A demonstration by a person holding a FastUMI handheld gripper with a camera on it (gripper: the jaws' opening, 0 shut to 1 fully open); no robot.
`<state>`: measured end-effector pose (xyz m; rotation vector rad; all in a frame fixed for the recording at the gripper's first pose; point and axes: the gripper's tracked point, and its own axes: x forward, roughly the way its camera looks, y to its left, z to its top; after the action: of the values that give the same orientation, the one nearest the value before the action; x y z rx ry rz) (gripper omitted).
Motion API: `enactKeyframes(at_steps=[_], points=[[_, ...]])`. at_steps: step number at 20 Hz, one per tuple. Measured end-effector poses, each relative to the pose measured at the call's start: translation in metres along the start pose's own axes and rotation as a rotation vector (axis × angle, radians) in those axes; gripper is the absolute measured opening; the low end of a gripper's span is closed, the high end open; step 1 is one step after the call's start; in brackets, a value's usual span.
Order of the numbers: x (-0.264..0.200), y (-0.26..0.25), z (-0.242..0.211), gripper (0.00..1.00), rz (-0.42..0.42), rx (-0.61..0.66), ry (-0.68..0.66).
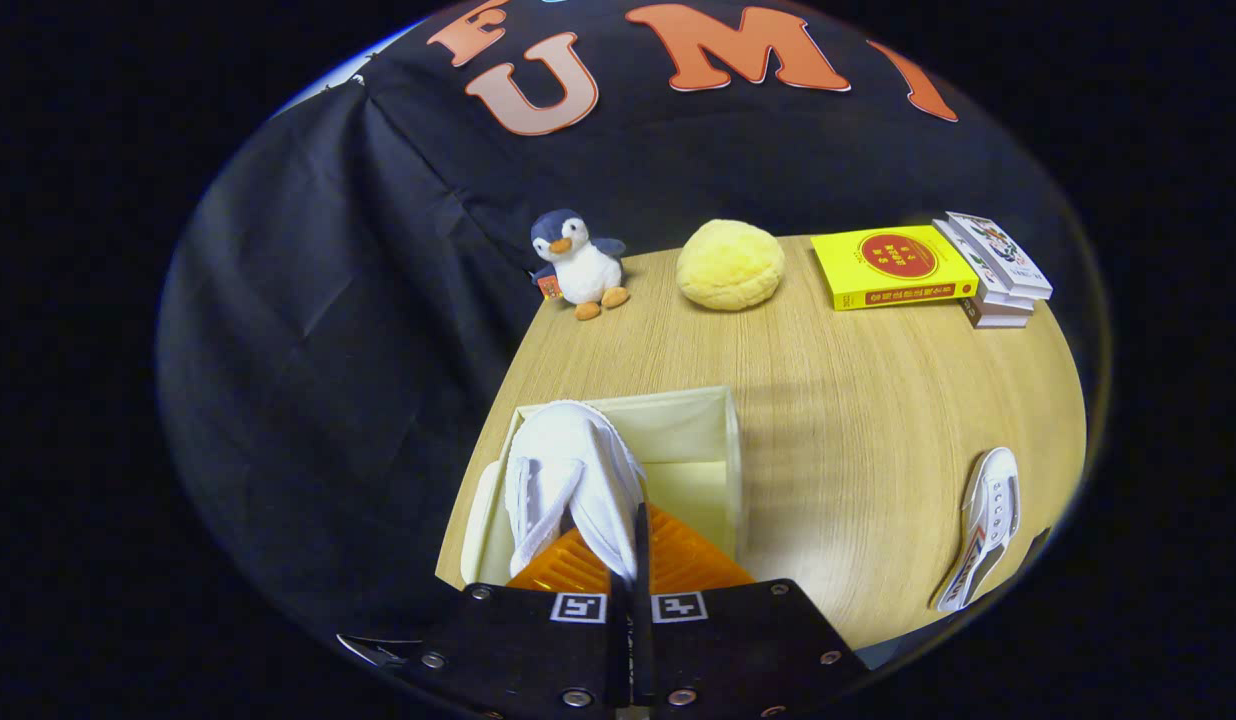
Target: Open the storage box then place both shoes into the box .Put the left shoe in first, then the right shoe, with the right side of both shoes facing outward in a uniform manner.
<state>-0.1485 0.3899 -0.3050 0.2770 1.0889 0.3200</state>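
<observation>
Shoe (568,480) held in the closed claw (633,560) hangs over the open box (733,450), long axis running near-to-far; second shoe (983,530) lies well right.

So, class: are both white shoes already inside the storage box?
No: one white shoe is clamped by the gripper over the open storage box; the other shoe lies on the table.

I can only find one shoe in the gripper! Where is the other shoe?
In the gripper view, the other shoe lies on the wooden table, off to the right of the open storage box and the gripper.
</observation>
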Motion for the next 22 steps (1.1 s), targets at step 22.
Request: enactKeyframes(at_steps=[22], points=[[0.051,0.056,-0.054,0.3,0.096,0.113,0.199]])
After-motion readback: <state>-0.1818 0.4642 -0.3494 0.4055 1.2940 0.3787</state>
